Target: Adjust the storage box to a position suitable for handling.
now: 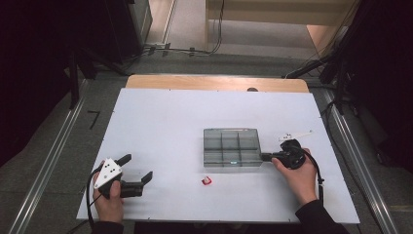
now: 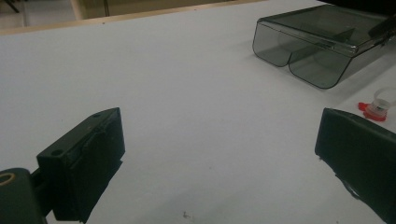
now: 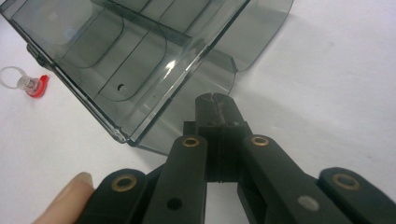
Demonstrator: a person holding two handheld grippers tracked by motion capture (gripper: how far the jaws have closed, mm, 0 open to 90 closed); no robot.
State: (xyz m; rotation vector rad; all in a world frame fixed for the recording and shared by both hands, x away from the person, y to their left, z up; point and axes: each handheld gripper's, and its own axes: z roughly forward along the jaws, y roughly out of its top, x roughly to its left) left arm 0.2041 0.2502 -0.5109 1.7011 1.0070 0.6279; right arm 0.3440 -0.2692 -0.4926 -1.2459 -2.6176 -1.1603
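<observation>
On the near edge, at 7 o'clock: the left hand-held gripper is lying low over the white desk, a hand wrapping its body; its jaws are standing wide apart with nothing between them.
Left gripper view: both black pads are framing bare desk surface, and the smoky box and the small red piece are showing beyond them toward 1 and 2 o'clock.
Near centre, at 6 o'clock of the box: a small red-and-clear plastic piece is lying alone on the desk, apart from both tools and a little clear of the box's near wall.
Near right, at 4 o'clock: the right hand-held gripper is pointing toward 9 o'clock, held in the right hand; its jaws are pressing fully together and are gripping nothing.
Right gripper tip: it is sitting against or just beside the near right corner of the box; contact is too close to call.
Centre, slightly toward 3 o'clock: the smoky transparent compartment box is resting flat on the desk, its dividers showing through the plastic.
Right gripper view: the box's rounded corner is hanging just above the closed jaw tips, with the red piece off at 9 o'clock.
</observation>
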